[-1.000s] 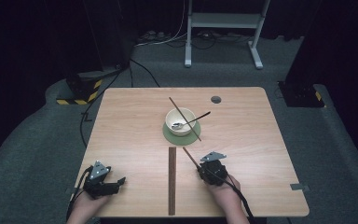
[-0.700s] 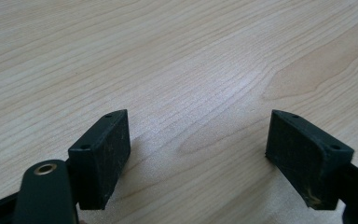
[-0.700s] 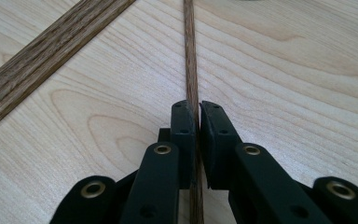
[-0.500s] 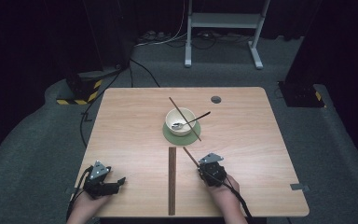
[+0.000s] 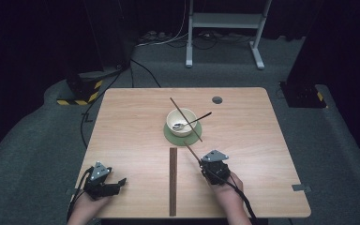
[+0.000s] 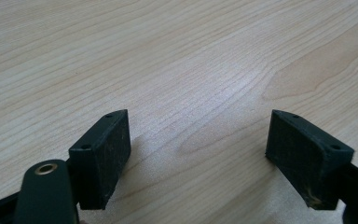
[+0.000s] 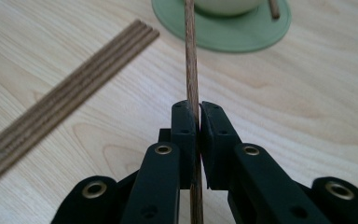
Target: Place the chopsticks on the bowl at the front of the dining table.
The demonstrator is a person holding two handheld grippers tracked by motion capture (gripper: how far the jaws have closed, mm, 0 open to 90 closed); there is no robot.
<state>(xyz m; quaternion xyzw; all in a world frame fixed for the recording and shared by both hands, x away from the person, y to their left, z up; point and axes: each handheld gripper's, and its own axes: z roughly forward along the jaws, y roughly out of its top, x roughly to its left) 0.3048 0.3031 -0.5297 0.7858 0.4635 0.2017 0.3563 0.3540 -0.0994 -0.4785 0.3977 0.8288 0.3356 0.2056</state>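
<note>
Pale wood-grain table, dark room behind: left gripper idle near the front edge, jaws wide, nothing between them. Right gripper has just closed onto the thin brown wooden chopstick, whose far end points toward the cream bowl on the round green coaster, so pickup looks secured. No legible writing or labels.

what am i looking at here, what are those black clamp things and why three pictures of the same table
A person sits at a wooden table holding a two-jaw gripper in each hand. The high view looks down from above; the other two come from cameras riding on each gripper, looking along its black jaws. The left gripper is open above bare wood. The right gripper is shut on a chopstick pointing toward a green coaster under a cream bowl, which holds a spoon; another chopstick lies across the bowl. A bundle of sticks lies between the hands.
</note>
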